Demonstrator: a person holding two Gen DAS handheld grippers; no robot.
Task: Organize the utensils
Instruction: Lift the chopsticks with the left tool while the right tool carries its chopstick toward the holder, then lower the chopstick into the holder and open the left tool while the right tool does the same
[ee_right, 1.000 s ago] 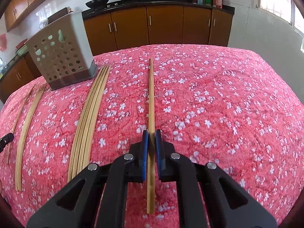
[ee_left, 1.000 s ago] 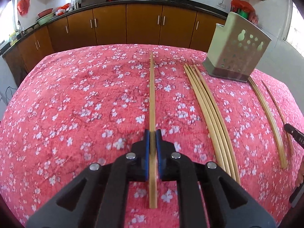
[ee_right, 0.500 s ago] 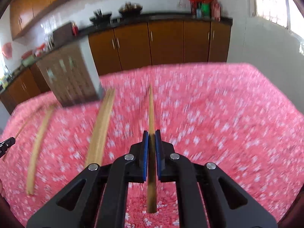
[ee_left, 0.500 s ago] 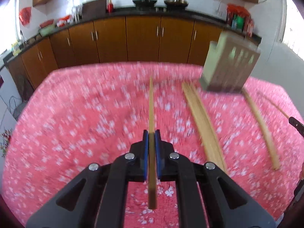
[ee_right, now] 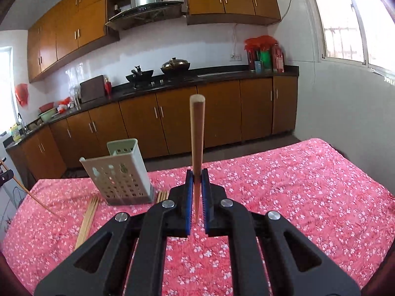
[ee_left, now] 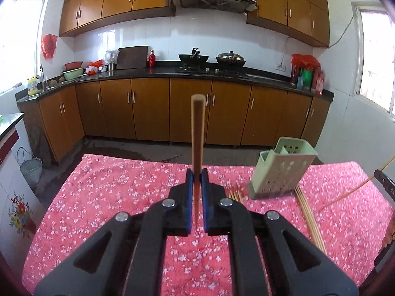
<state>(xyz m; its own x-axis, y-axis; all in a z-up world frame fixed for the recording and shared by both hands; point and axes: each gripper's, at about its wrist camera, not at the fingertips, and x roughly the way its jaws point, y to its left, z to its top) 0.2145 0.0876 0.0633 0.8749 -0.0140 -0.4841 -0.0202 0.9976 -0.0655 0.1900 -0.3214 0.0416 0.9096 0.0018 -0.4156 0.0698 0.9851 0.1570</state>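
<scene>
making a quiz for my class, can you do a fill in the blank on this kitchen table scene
1. Each gripper is shut on one ____.
2. The tablecloth is pink with small white ____.
3. The pale holder on the table has a wall full of ____.
4. More chopsticks lie flat on the ____.

Missing words: chopstick; flowers; holes; tablecloth

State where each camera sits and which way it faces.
Left wrist: on the left gripper, facing the kitchen cabinets across the pink tablecloth; its fingers clamp a chopstick.
Right wrist: on the right gripper, facing the same way; its fingers clamp another chopstick.
Shared: the holder, right of the left view, left of the right view.
</scene>
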